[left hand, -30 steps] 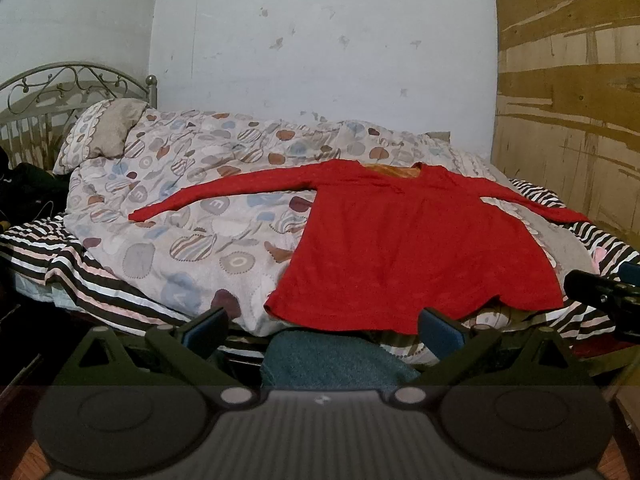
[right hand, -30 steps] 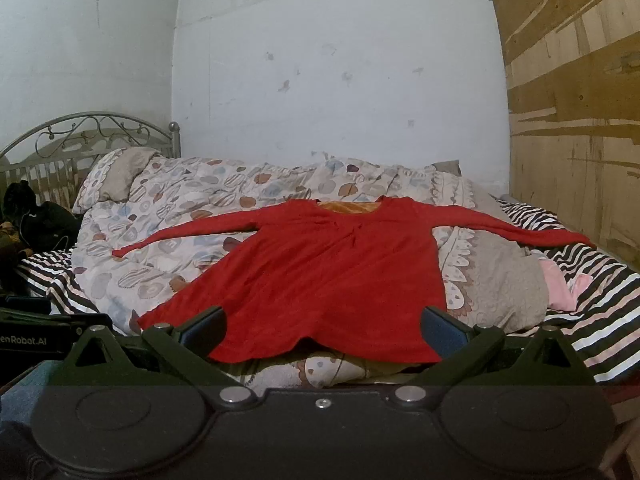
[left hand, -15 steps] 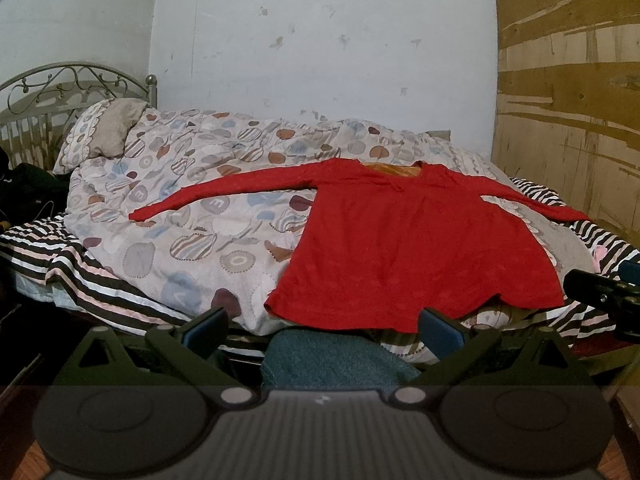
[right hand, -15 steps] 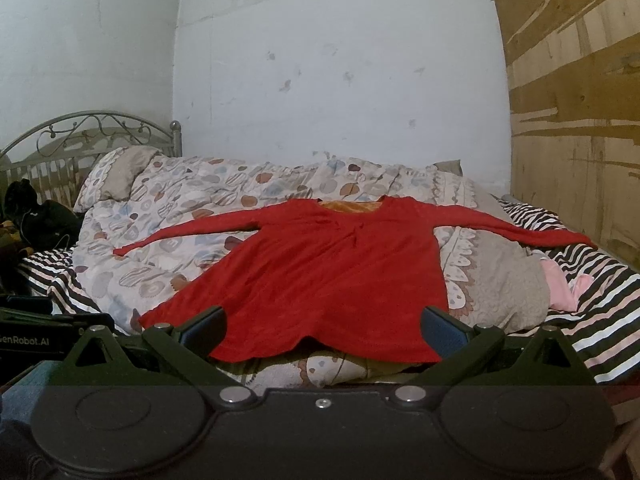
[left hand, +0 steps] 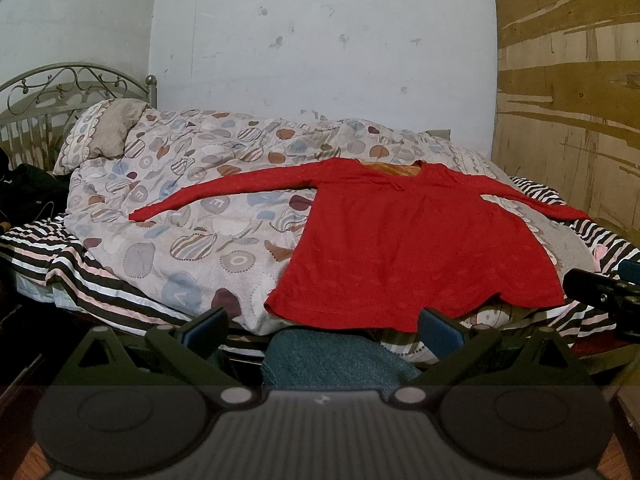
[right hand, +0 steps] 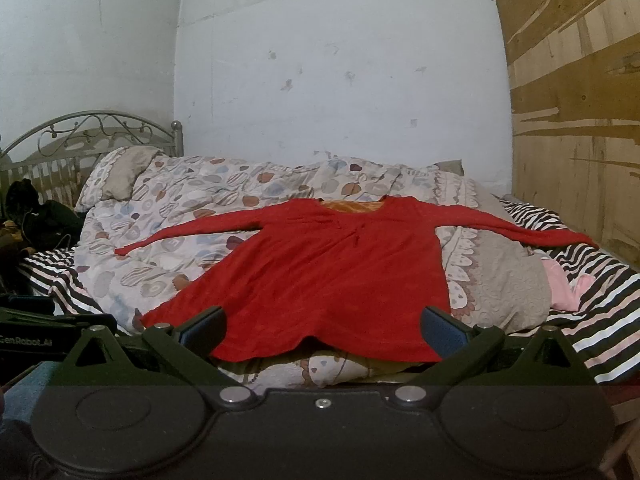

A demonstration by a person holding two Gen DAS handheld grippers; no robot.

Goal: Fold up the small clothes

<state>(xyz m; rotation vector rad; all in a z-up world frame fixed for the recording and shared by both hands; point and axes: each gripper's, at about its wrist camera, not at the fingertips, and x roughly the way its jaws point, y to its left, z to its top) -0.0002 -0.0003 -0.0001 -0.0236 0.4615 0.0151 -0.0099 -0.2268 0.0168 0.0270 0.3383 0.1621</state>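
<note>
The left gripper sits at the bottom of its view with its jaws spread wide and nothing between them; the blue pads frame a teal cloth lying low in the centre of the frame, just under the bed's near edge. The right gripper is likewise spread wide and empty at the bottom of its own view, short of the garment's hem. Part of the right gripper also shows at the right edge of the left view.

Beyond both tools, the red long-sleeved top lies flat and face up on the bed, right of centre in the left view and in the middle of the right view. Both sleeves are stretched straight out to the sides, the hem is nearest the cameras, and an orange lining shows at the neckline.

The top rests on a patterned duvet, which covers a striped sheet visible at lower left and right. A pillow leans by the metal headboard at upper left. A pink garment lies at the right of the right view. A white wall fills the background, with a plywood panel at far right.
</note>
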